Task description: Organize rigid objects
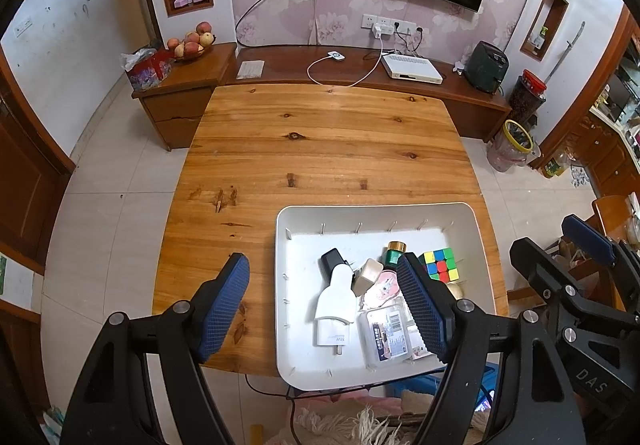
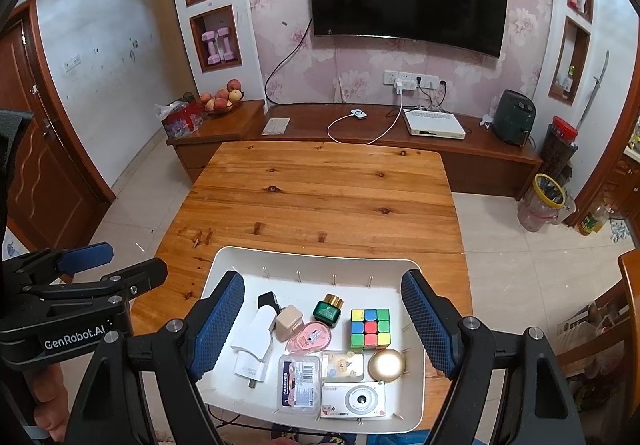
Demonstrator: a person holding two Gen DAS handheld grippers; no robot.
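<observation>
A white plastic tray [image 2: 224, 265] with rounded corners sat at the near edge of the wooden counter [image 2: 320, 189], its front rim hanging slightly past that edge. Inside it lay a white plug adapter [image 2: 252, 341], a black charger [image 2: 267, 299], a beige block [image 2: 289, 319], a green bottle with a gold cap [image 2: 329, 311], a colour cube [image 2: 370, 328], a pink oval case [image 2: 310, 339], a clear flat box with a barcode label [image 2: 300, 383], a small pale card pack [image 2: 343, 365], a gold dome [image 2: 387, 365] and a white toy camera [image 2: 354, 400]. All were packed toward the tray's near half; its far strip was bare. The far half of the counter lay open, its planks knotted and glossy. The left gripper [image 1: 324, 309] hung open over the tray's left rim, holding nothing. The right gripper [image 2: 323, 329] stood open above the tray, also holding nothing.
</observation>
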